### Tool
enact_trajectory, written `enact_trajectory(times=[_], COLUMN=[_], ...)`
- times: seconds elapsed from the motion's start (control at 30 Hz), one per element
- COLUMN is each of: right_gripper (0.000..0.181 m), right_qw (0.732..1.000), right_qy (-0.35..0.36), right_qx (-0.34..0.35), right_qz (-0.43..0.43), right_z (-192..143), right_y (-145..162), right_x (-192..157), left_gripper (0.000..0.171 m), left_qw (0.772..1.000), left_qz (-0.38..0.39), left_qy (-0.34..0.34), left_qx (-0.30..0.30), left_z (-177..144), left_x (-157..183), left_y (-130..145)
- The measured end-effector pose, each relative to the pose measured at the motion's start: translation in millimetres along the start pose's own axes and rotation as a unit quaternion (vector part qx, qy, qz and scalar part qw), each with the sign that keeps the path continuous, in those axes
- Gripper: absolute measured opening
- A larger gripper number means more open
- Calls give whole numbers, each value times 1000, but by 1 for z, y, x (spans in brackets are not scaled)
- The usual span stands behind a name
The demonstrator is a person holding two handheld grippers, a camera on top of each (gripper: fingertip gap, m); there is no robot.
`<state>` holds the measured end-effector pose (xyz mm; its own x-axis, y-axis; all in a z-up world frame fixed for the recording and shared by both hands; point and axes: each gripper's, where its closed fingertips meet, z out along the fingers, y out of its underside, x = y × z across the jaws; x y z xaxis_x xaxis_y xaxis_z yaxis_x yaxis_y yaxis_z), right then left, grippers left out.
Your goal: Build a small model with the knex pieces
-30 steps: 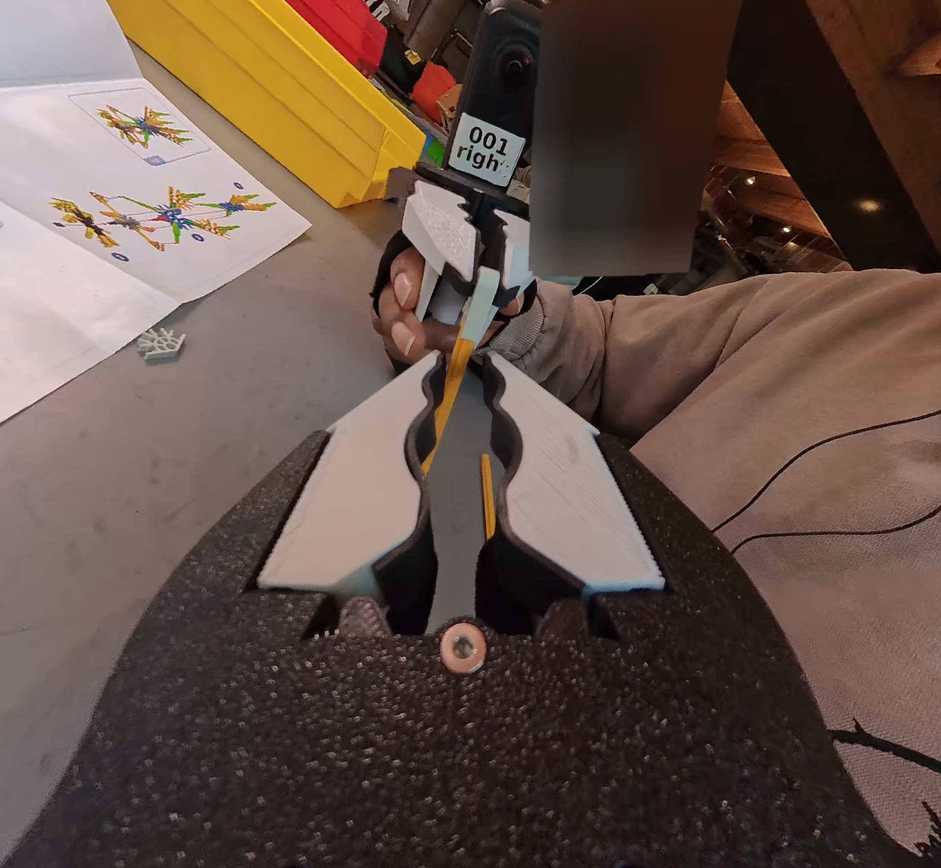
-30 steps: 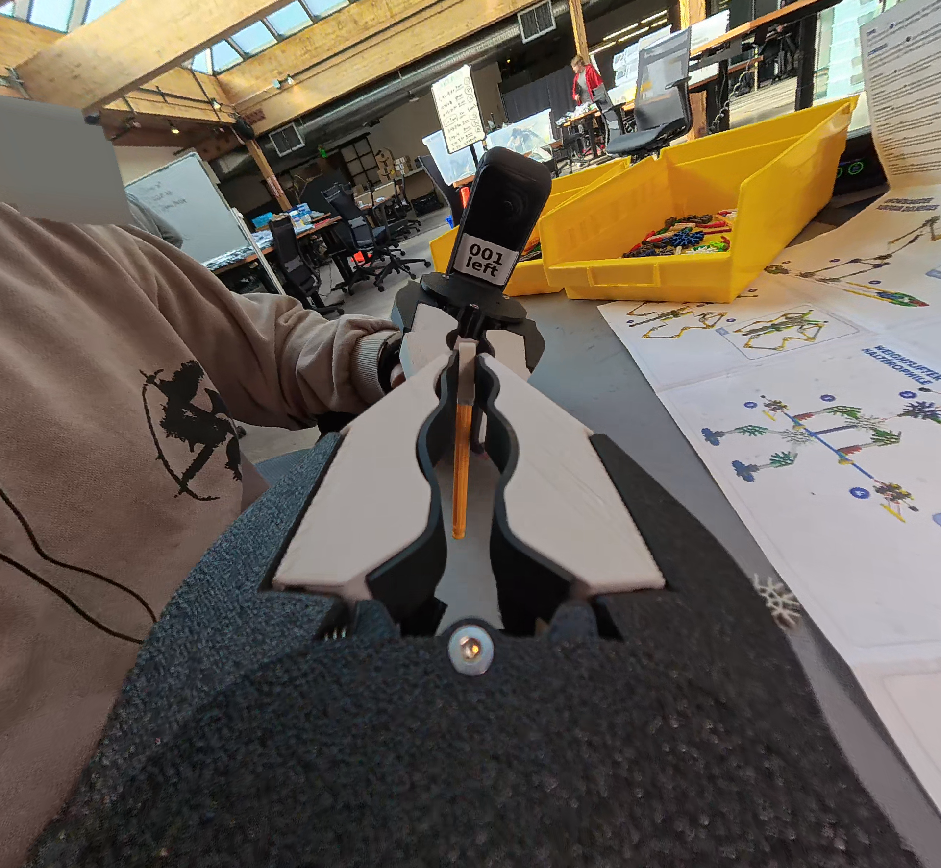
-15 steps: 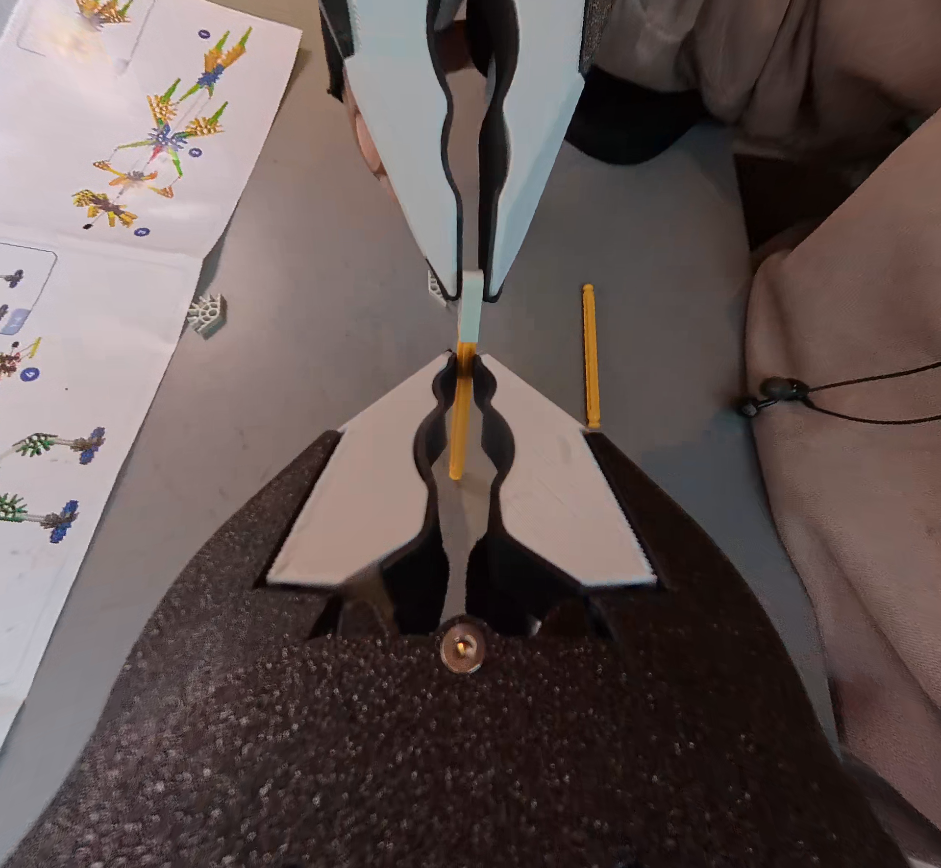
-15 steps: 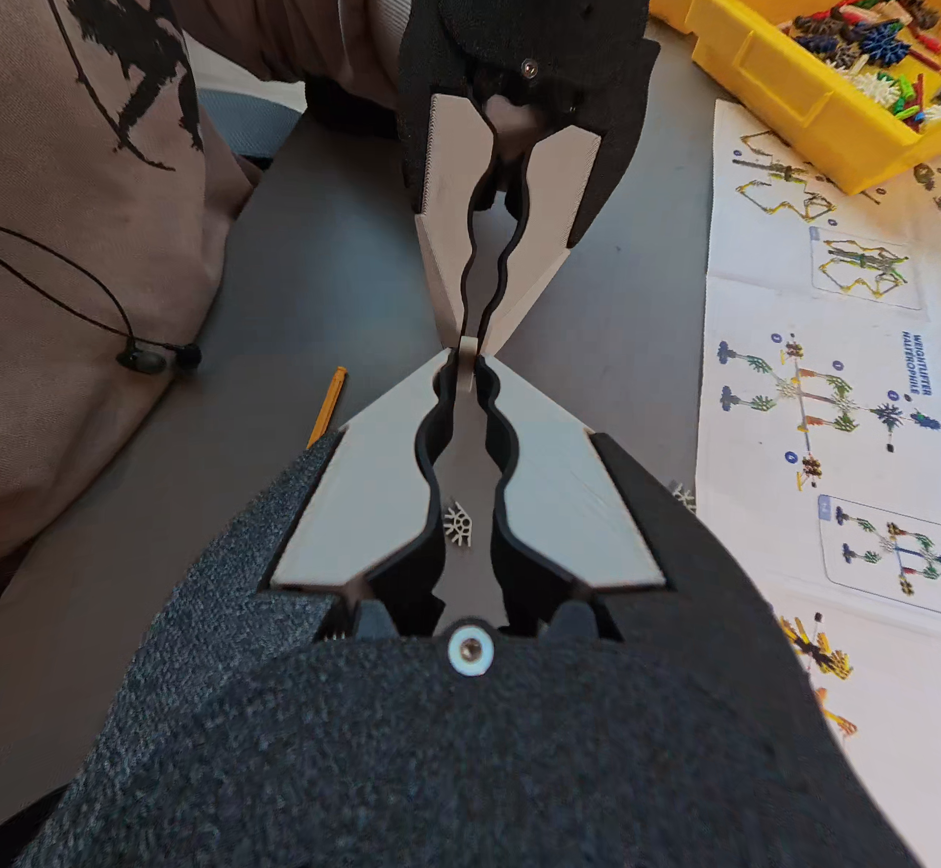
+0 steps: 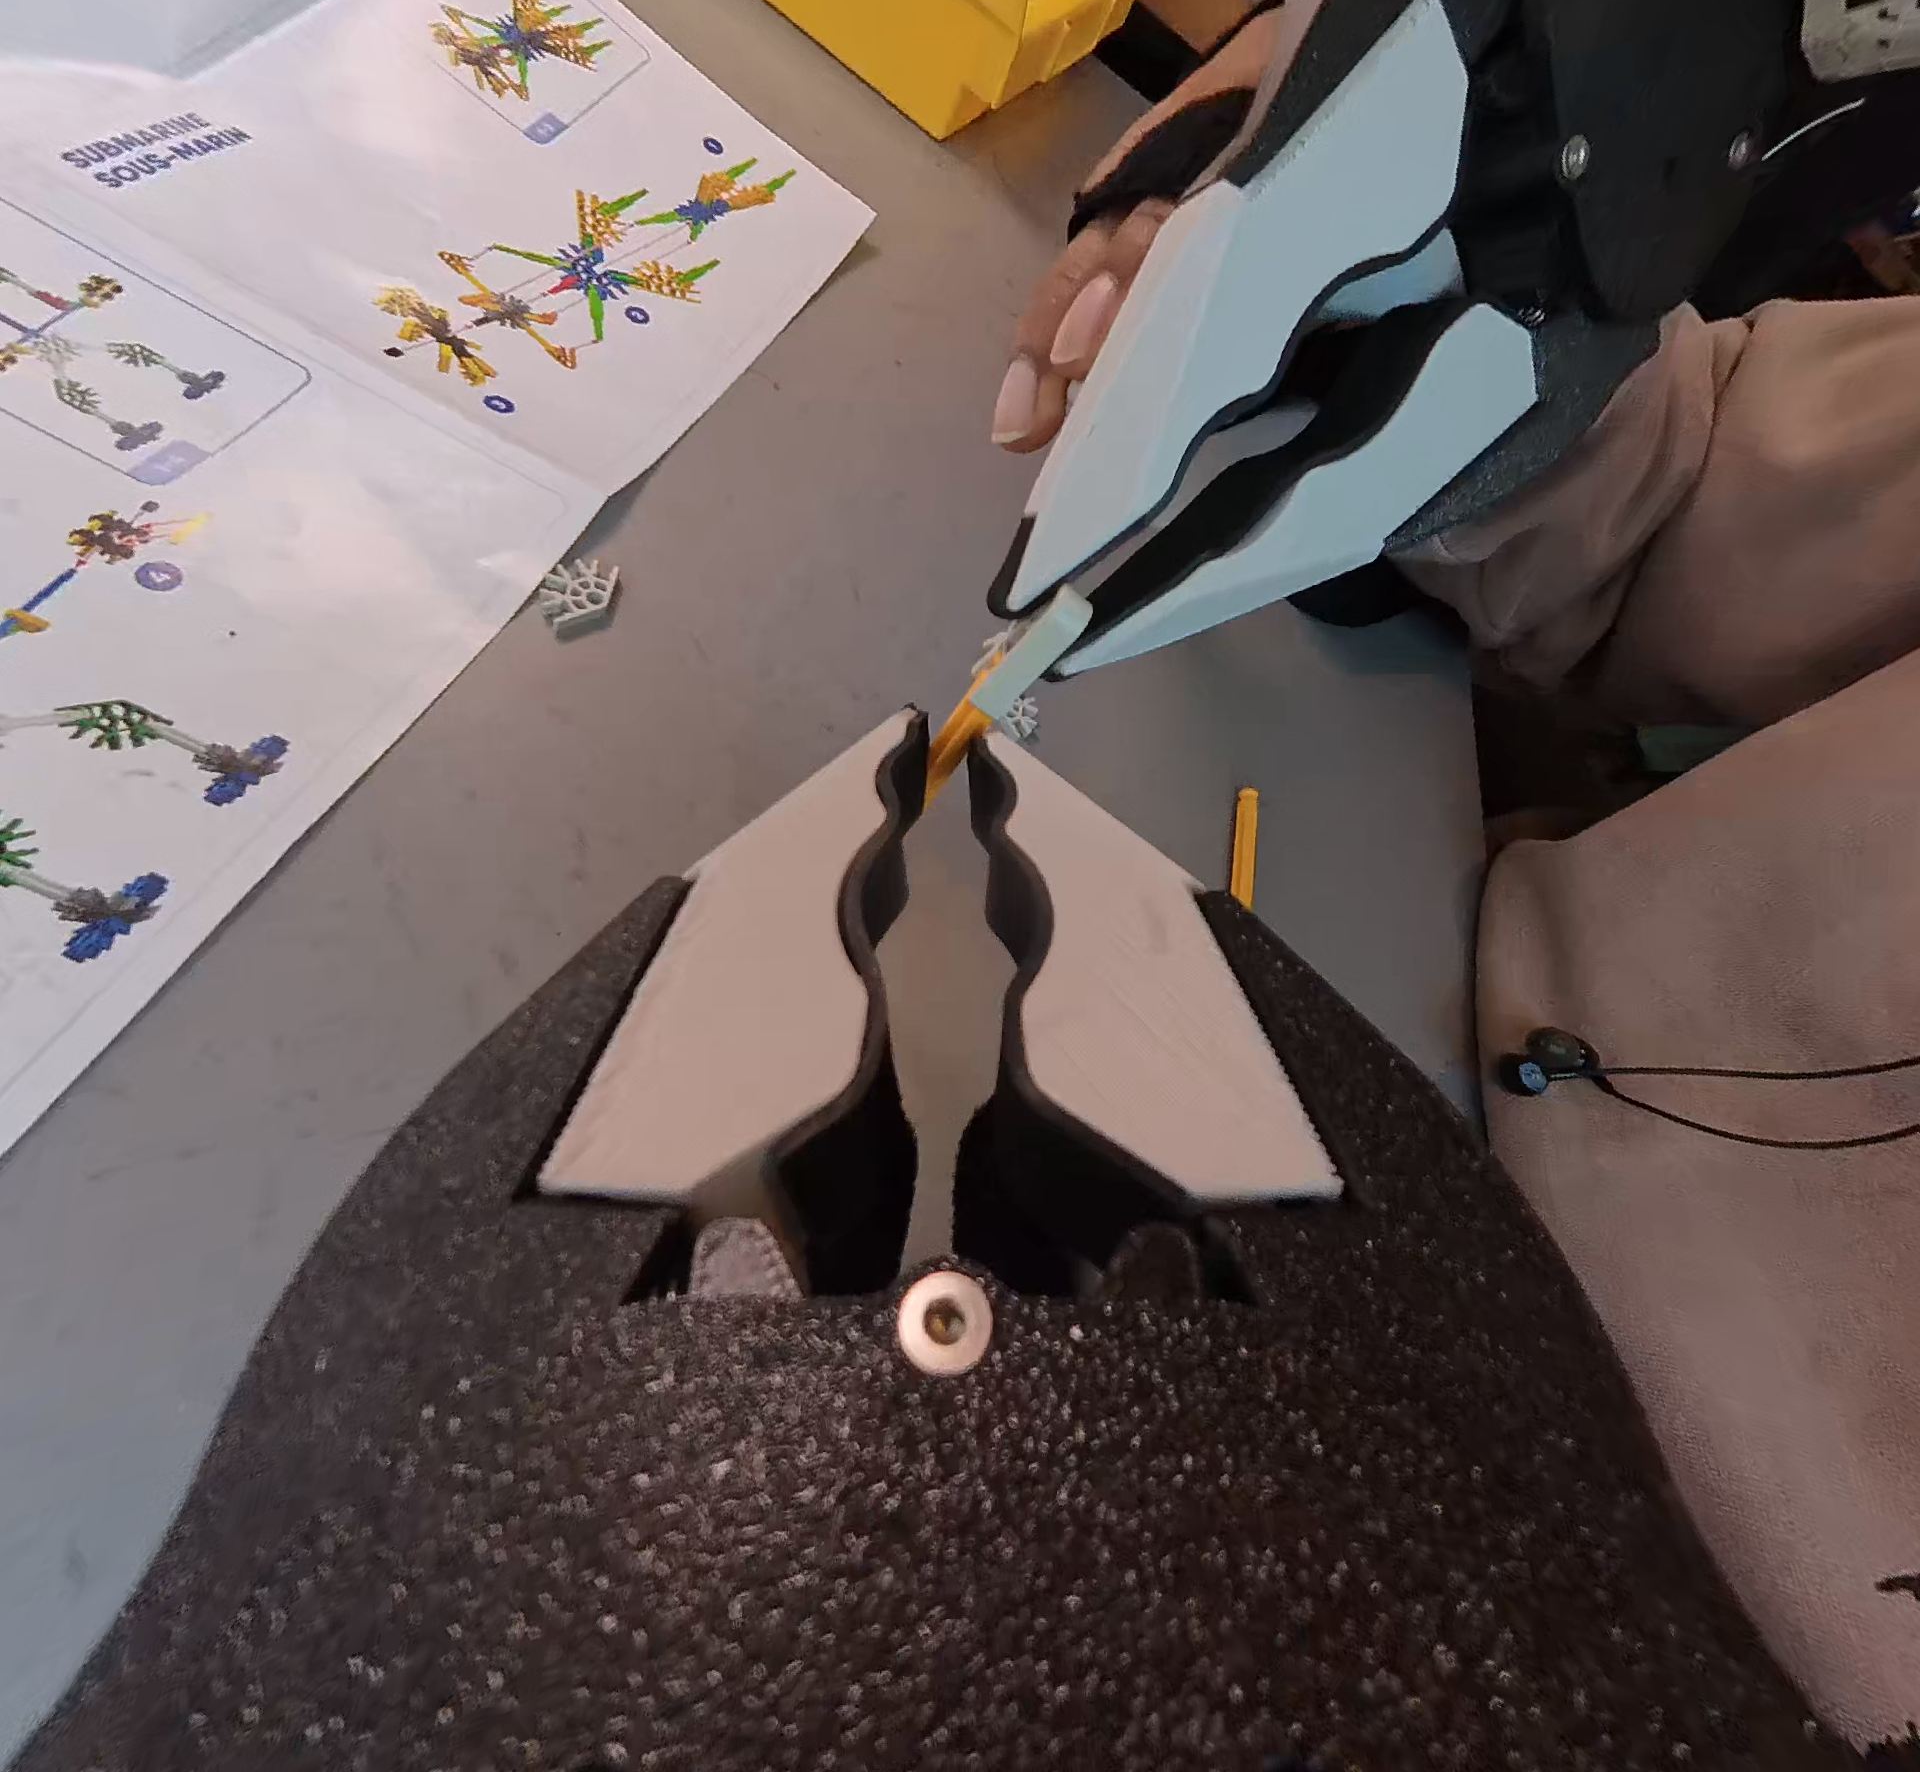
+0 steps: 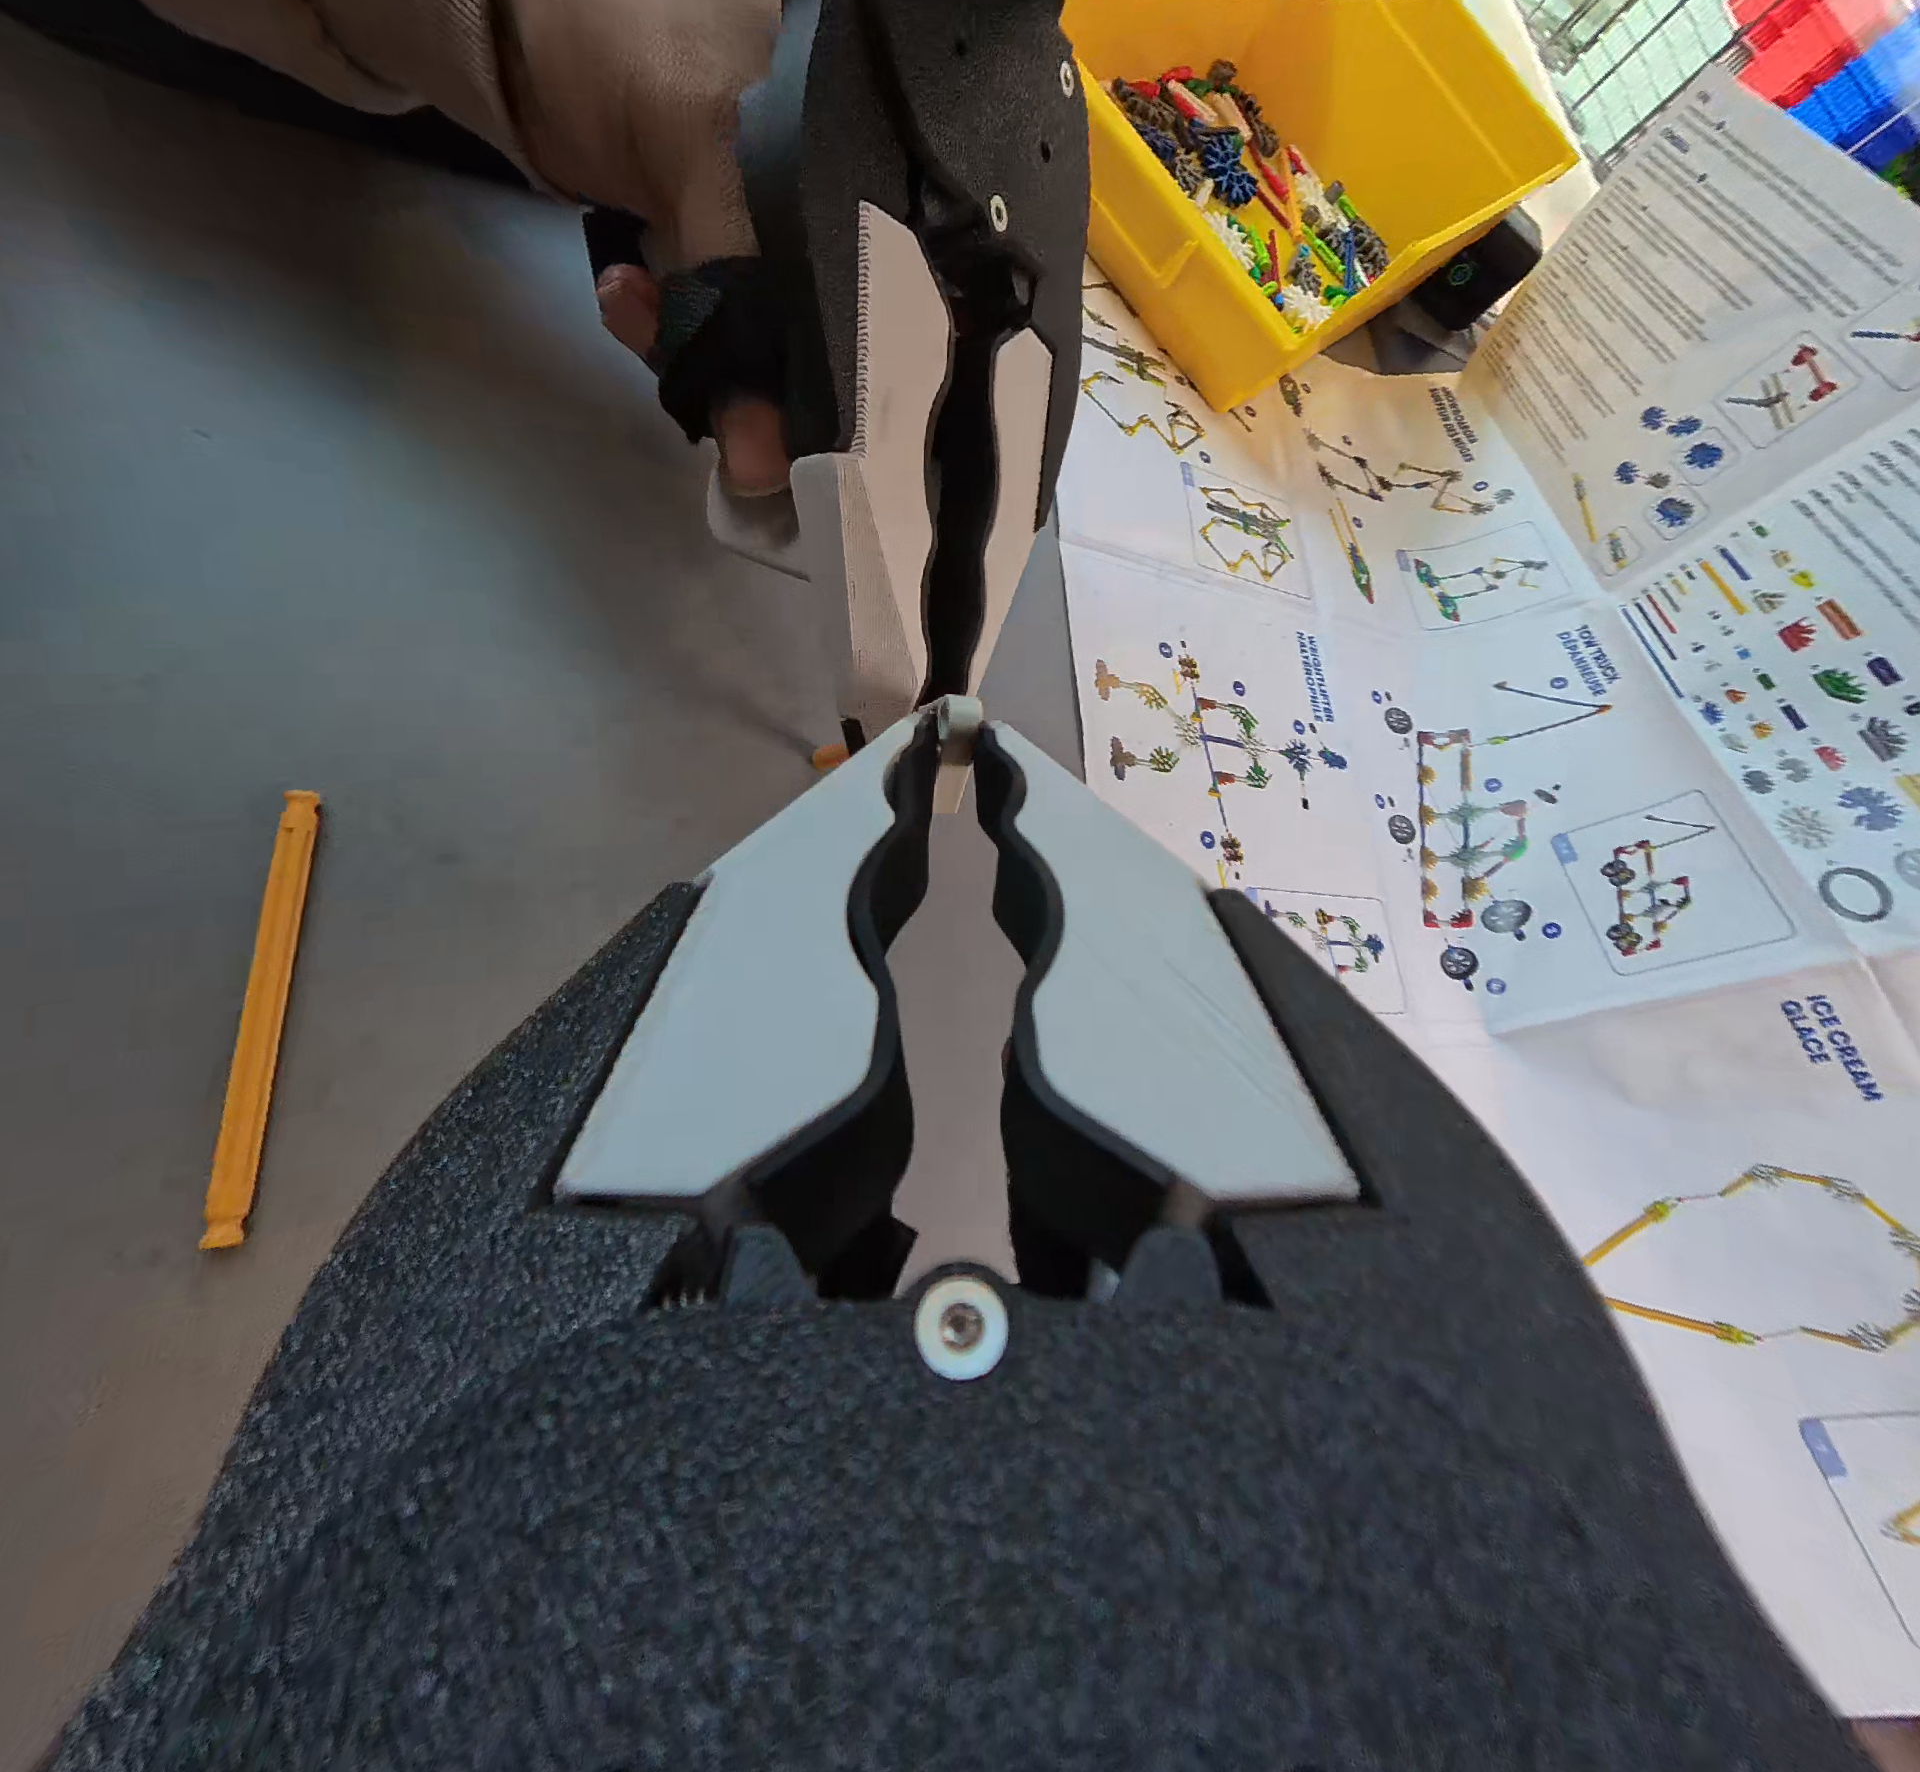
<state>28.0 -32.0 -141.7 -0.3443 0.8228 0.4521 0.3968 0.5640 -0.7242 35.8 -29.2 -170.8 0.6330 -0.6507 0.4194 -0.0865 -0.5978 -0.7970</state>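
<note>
My left gripper (image 5: pixel 945 735) is shut on a yellow rod (image 5: pixel 948 748), with only the rod's tip showing between its fingertips. My right gripper (image 5: pixel 1039 633) comes in from the upper right, shut on a pale grey connector (image 5: pixel 1031 660) that sits on the rod's end. The two grippers meet tip to tip just above the grey table (image 5: pixel 727 787). In the right wrist view my right gripper (image 6: pixel 951 751) pinches the grey connector (image 6: pixel 954 756), and my left gripper (image 6: pixel 948 675) points down onto it. A short orange end of the held rod (image 6: pixel 829 754) shows beside the tips.
A second yellow rod (image 6: pixel 260 1016) lies loose on the table, also in the left wrist view (image 5: pixel 1244 844). A grey connector (image 5: pixel 580 592) lies by the instruction sheet (image 5: pixel 312 434). A white snowflake connector (image 5: pixel 1020 714) lies under the tips. A yellow bin (image 6: pixel 1455 133) holds several parts. My left and right fingertips are right by each other.
Both grippers have swung round while staying tip to tip on the rod and connector. The right gripper now comes in at an angle. Less of the rod shows in the left jaws.
</note>
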Motion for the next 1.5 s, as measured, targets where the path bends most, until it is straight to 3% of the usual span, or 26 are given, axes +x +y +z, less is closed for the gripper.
enact_trajectory(times=[0.23,0.5,0.53,0.6,0.7,0.83,0.9,1.0,1.1,1.2,1.23,1.27,1.4,1.5], right_gripper=[5,5,5,7,6,5,7,36,33,29,11,8,4,4], right_qw=[995,979,983,993,951,925,918,902,904,915,919,925,938,958], right_qy=[81,163,150,83,-43,-116,-88,-81,-121,-136,-129,-119,-113,-126], right_qx=[-12,14,26,70,175,196,218,248,212,168,160,153,118,40], right_qz=[-52,-123,-99,35,253,304,320,344,352,341,335,326,306,254], right_z=[6,7,7,7,-8,-16,-18,-27,-14,10,15,16,6,2], right_y=[-5,-12,-12,-9,-13,-20,-24,-29,-25,-25,-26,-25,-8,13], right_x=[9,15,16,18,26,19,29,39,21,-3,-6,-5,4,-7], left_gripper=[5,3,4,5,6,7,6,5,5,5,5,6,9,25], left_qw=[995,978,978,986,987,990,987,971,948,941,942,943,951,967], left_qz=[-84,-159,-159,-127,-76,-18,-11,-58,-98,-89,-81,-73,-43,18], left_qy=[23,103,104,75,91,80,77,92,118,122,123,125,110,69], left_qx=[45,86,86,84,109,116,143,211,278,303,302,299,285,243], left_z=[-2,3,3,1,-6,-6,-9,-27,-46,-46,-44,-42,-50,-53], left_x=[-5,8,7,0,11,17,19,11,5,11,14,17,17,12], left_y=[-6,-15,-15,-14,-25,-27,-34,-52,-64,-69,-69,-69,-69,-64])
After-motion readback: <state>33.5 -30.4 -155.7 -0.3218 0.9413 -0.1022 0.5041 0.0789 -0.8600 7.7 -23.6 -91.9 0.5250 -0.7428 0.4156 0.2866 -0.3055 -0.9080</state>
